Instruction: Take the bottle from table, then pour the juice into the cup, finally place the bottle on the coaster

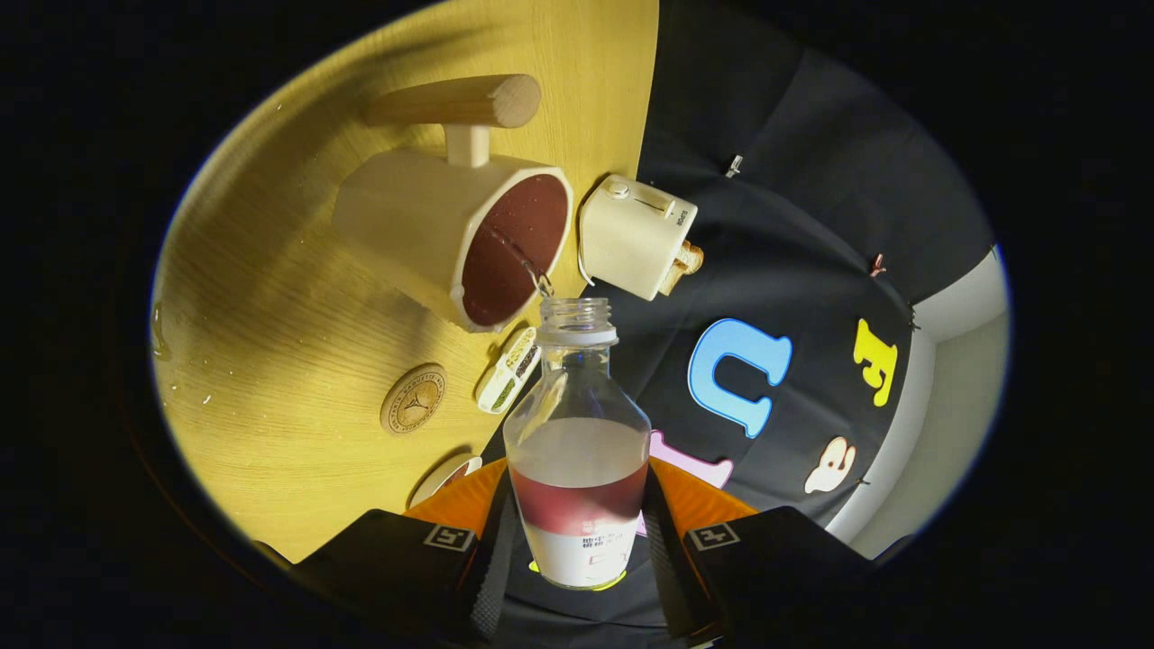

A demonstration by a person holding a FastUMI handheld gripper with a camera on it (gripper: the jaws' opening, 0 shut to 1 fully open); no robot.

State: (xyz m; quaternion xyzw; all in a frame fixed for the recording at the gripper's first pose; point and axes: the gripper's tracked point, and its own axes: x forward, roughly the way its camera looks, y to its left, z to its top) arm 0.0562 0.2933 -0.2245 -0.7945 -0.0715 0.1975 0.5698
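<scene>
My gripper [577,532] is shut on a clear uncapped bottle [577,433], both fingers pressing its lower body near the white label. The whole view is tilted, so the wooden table [270,297] stands almost on edge. Dark red juice sits in the bottle's lower part. A thin stream of juice [532,270] runs between the bottle's mouth and the cream cup [424,225], which has a wooden handle and lies just beyond the bottle. The cup holds dark red juice. A round wooden coaster [413,398] lies on the table beside the bottle, nearer the fingers than the cup.
A small white toaster-like box [636,236] stands by the cup at the table's edge. A little white oblong item [509,370] lies between the coaster and the bottle's neck. Another round object [442,478] peeks out behind one finger. Droplets dot the table.
</scene>
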